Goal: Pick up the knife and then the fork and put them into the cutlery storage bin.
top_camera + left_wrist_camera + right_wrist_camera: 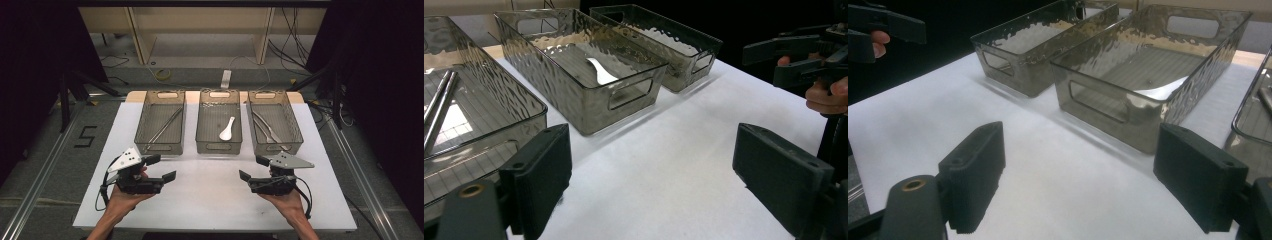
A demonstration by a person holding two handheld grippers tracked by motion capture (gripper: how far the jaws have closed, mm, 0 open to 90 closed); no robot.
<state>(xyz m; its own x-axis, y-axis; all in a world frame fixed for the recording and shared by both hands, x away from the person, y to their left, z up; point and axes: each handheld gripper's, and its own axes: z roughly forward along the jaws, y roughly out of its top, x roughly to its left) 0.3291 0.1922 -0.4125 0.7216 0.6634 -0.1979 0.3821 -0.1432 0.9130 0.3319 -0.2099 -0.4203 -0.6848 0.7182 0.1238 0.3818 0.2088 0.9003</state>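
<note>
Here: both hand-held grippers, left and right, gape empty; rippled smoky plastic bins.

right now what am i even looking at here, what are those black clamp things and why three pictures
A person sits at a white table and holds a hand-operated two-jaw tool in each hand. The left gripper and the right gripper both have their jaws spread apart, and neither holds anything.

The high view looks down from a fixed camera above the person. The other two pictures come from small cameras riding on the grippers, so each shows its own pair of black jaws at the bottom.

Three smoky clear plastic bins stand in a row at the far side. The left bin holds long metal chopsticks, the middle bin holds a white soup spoon, and the right bin holds metal cutlery too small to tell apart.
</note>
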